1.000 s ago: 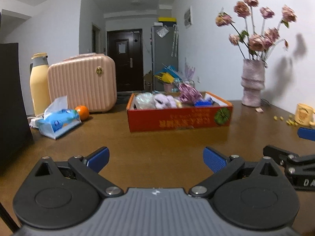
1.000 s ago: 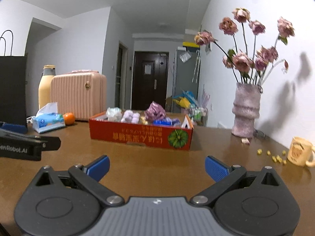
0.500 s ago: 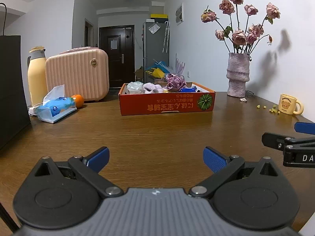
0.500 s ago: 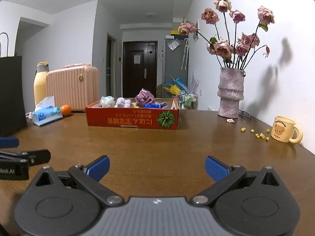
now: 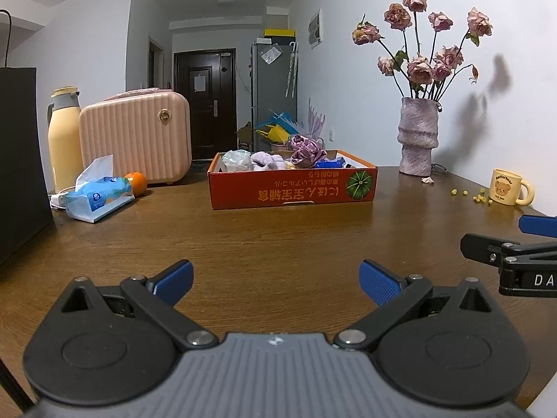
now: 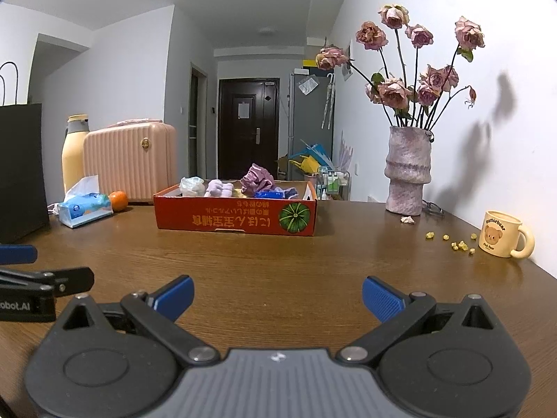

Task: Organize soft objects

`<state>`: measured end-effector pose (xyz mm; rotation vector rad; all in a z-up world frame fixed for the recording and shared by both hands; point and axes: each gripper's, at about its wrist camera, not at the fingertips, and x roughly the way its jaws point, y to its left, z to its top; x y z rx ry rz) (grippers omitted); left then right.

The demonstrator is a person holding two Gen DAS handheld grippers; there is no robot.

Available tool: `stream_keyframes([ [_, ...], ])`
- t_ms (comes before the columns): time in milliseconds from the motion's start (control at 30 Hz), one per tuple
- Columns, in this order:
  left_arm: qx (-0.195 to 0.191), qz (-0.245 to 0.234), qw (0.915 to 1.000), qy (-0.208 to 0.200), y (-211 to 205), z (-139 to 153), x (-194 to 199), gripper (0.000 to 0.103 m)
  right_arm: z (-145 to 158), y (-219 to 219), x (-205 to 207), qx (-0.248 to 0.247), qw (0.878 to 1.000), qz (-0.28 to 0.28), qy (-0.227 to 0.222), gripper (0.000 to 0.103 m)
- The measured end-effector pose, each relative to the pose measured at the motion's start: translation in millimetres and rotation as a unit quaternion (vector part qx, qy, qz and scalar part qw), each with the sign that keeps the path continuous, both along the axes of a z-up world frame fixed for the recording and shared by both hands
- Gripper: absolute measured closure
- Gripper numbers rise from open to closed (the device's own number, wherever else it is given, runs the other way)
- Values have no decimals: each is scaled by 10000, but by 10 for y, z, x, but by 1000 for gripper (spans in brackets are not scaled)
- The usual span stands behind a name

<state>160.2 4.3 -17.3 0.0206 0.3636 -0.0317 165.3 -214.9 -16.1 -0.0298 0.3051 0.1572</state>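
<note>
Soft fabric bundles (image 5: 275, 160) piled in red cardboard box (image 5: 292, 190), frame centre; bare wooden counter (image 5: 278, 237). Left gripper (image 5: 275, 278), right gripper (image 6: 276, 296): fingers wide apart, empty. Task likely near done.

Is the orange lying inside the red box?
No, the orange sits on the table beside the tissue pack, left of the red box.

You've pulled both grippers back from the box (image 5: 291, 184) w/ the soft items; it sits farther off now, more bare table (image 5: 278, 244) in front. Left gripper (image 5: 276, 280) also swung right, box now centred. Right gripper (image 6: 277, 296) drew back too, so vase (image 6: 408, 170) & mug (image 6: 503, 238) look farther.
</note>
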Motion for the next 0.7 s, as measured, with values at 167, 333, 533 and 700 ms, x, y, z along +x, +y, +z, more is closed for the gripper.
stream_keyframes([
  [167,2,-12,10000,-42,1,18,-11,0,20,11,-14,-10,10000,3,-32,0],
  [333,-2,-10,10000,-49,-1,21,-12,0,28,16,-27,-18,10000,8,-57,0],
  [533,-7,-15,10000,-69,-3,30,-16,0,34,16,-30,-24,10000,10,-76,0],
  [700,0,-3,10000,-87,-5,34,-23,0,33,15,-29,-23,10000,12,-80,0],
])
